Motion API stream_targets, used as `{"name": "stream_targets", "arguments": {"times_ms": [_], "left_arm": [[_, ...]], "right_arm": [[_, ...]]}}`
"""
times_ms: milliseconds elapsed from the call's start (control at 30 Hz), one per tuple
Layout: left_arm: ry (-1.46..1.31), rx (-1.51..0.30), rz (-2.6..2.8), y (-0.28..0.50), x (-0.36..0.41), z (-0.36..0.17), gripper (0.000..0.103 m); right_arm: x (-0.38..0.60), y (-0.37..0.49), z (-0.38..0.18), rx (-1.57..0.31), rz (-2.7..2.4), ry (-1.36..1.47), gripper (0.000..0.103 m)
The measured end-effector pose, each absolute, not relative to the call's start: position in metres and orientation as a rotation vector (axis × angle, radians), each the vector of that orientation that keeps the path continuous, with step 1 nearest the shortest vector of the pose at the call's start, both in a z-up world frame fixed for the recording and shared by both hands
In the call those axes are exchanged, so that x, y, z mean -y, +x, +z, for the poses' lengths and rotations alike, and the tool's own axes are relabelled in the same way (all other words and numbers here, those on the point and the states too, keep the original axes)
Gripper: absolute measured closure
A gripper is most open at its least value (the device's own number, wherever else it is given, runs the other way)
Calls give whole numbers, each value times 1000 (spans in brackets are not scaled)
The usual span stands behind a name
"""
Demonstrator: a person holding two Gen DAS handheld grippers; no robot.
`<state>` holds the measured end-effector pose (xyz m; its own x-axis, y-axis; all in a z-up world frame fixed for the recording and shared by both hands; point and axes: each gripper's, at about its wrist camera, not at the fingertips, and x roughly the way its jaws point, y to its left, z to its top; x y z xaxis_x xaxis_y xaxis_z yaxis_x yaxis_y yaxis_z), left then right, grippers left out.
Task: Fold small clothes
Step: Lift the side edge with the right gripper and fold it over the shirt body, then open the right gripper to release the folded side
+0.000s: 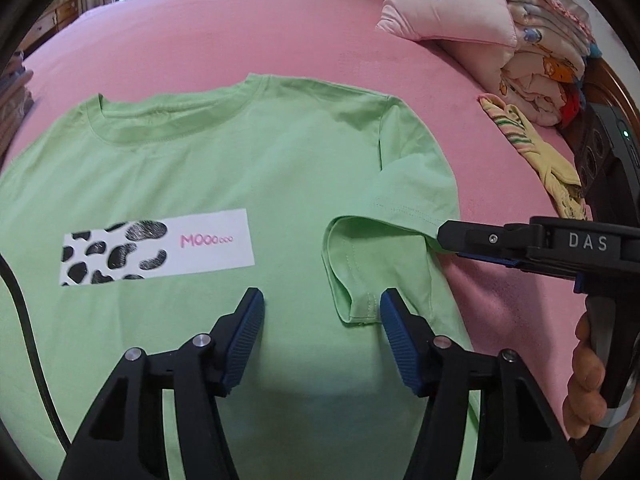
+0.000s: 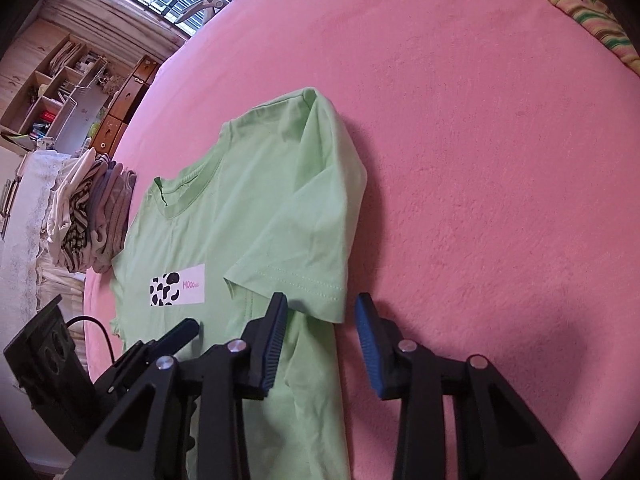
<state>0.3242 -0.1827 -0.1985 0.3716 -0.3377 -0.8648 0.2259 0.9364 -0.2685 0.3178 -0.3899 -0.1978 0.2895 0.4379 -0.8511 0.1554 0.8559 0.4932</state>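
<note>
Left wrist: green T-shirt (image 1: 224, 168) lies collar away; both grippers (image 1: 322, 312) (image 2: 322, 316) apart, seemingly gripping nothing.

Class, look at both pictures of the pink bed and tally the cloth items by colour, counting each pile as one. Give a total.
Green T-shirt: 1
Yellow striped garment: 1
Pink and patterned pile: 1
Grey and white pile: 1
Total: 4

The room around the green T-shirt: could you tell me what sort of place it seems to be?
Probably a home bedroom: the T-shirt lies on a pink bedsheet, folded children's clothes are stacked nearby, and wooden shelves stand by a window.
</note>
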Motion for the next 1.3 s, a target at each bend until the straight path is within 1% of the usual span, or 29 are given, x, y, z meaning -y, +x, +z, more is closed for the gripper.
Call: {"name": "stream_targets", "arguments": {"times_ms": [33, 67, 100, 133, 167, 200, 233, 300, 500, 633, 733, 800, 833, 867, 900, 933, 967, 1033, 1133, 1300], "left_arm": [[-117, -1137, -362, 325, 183, -201, 44], [-124, -1138, -361, 326, 183, -203, 45], [-129, -1136, -358, 326, 183, -204, 52], [-131, -1135, -354, 327, 183, -205, 61], [-134, -1138, -351, 327, 183, -206, 65], [-143, -1141, -348, 328, 183, -207, 72], [-148, -1141, -346, 329, 182, -208, 76], [-164, -1142, -337, 329, 180, -209, 78], [-224, -1140, -336, 326, 173, -208, 78], [-263, -1142, -331, 325, 164, -207, 78], [-280, -1145, -326, 325, 158, -207, 78], [-291, -1147, -322, 325, 154, -207, 78], [-294, -1146, -323, 325, 153, -206, 78], [-297, -1143, -326, 323, 151, -205, 78], [-295, -1141, -327, 323, 149, -204, 78], [-296, -1138, -330, 323, 150, -203, 78], [-296, -1134, -335, 323, 148, -201, 78], [-306, -1130, -347, 322, 147, -199, 78], [-314, -1120, -372, 322, 147, -196, 78], [-267, -1072, -357, 347, 154, -187, 78]], "right_arm": [[390, 317, -199, -1282, 204, 550, 77], [391, 318, -199, -1282, 207, 550, 86], [391, 317, -199, -1283, 208, 544, 91], [389, 317, -198, -1279, 203, 527, 98], [388, 318, -196, -1273, 200, 512, 100], [387, 318, -190, -1258, 198, 494, 100], [385, 319, -185, -1245, 198, 481, 100], [379, 322, -173, -1211, 201, 444, 100], [341, 357, -133, -1122, 245, 308, 100], [302, 386, -125, -1102, 289, 229, 100], [276, 410, -134, -1133, 306, 205, 98], [270, 424, -145, -1173, 323, 246, 89], [270, 426, -146, -1179, 323, 262, 82], [273, 428, -144, -1173, 325, 275, 77], [277, 426, -139, -1156, 329, 276, 75], [281, 425, -134, -1139, 321, 267, 71], [286, 423, -128, -1121, 300, 248, 65], [306, 419, -119, -1095, 232, 203, 60], [341, 421, -123, -1117, 139, 192, 60], [382, 423, -155, -1184, 67, 247, 60]]}}
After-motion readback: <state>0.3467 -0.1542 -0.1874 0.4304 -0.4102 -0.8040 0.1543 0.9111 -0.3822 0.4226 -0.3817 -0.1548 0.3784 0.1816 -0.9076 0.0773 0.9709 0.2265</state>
